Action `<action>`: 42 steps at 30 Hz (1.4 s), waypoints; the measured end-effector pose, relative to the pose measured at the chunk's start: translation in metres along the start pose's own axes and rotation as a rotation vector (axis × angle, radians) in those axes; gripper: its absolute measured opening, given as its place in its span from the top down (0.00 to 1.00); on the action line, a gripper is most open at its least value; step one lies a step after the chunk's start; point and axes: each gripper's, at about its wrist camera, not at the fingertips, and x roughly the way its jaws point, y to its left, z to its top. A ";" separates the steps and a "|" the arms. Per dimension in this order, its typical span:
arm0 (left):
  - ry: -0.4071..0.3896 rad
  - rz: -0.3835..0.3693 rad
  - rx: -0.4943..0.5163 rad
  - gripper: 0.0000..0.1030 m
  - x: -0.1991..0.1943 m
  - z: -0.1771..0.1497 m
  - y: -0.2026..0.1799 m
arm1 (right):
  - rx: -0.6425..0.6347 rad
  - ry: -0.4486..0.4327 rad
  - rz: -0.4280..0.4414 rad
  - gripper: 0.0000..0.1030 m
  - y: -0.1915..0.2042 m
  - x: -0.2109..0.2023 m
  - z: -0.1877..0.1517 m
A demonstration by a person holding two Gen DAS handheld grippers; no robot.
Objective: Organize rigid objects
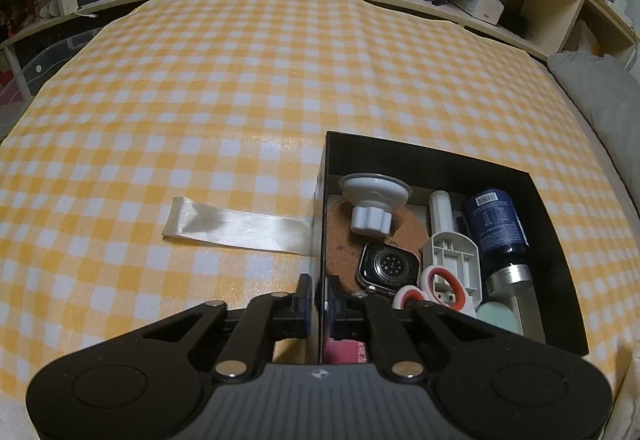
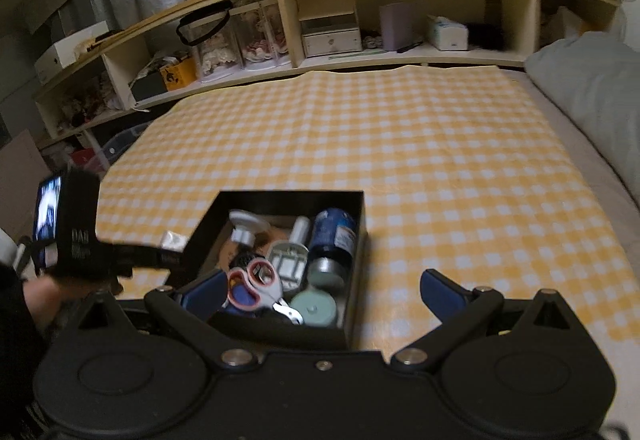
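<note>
- One black box (image 1: 552, 240), square and matte, sits lower right in the left wrist view on a yellow-and-white checked cloth (image 1: 240, 80); a satin ribbon (image 1: 236, 226) trails from its left wall.
- Inside: cork coaster (image 1: 340, 240), steel-backed watch (image 1: 389, 267), white suction cup (image 1: 374, 196), red-handled scissors (image 1: 434, 286), and a dark blue bottle (image 1: 498, 230) lying with its long axis up-frame, silver cap toward the camera.
- Left gripper (image 1: 319, 304) angled steeply down, jaws nearly closed, straddling the box's left wall.
- Right gripper (image 2: 324, 292) tilted down above the box, jaws wide apart, holding nothing.
</note>
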 end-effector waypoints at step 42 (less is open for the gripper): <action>-0.364 -0.087 0.091 0.00 -0.140 -0.079 -0.011 | -0.029 -0.152 -0.175 0.00 0.006 -0.037 -0.032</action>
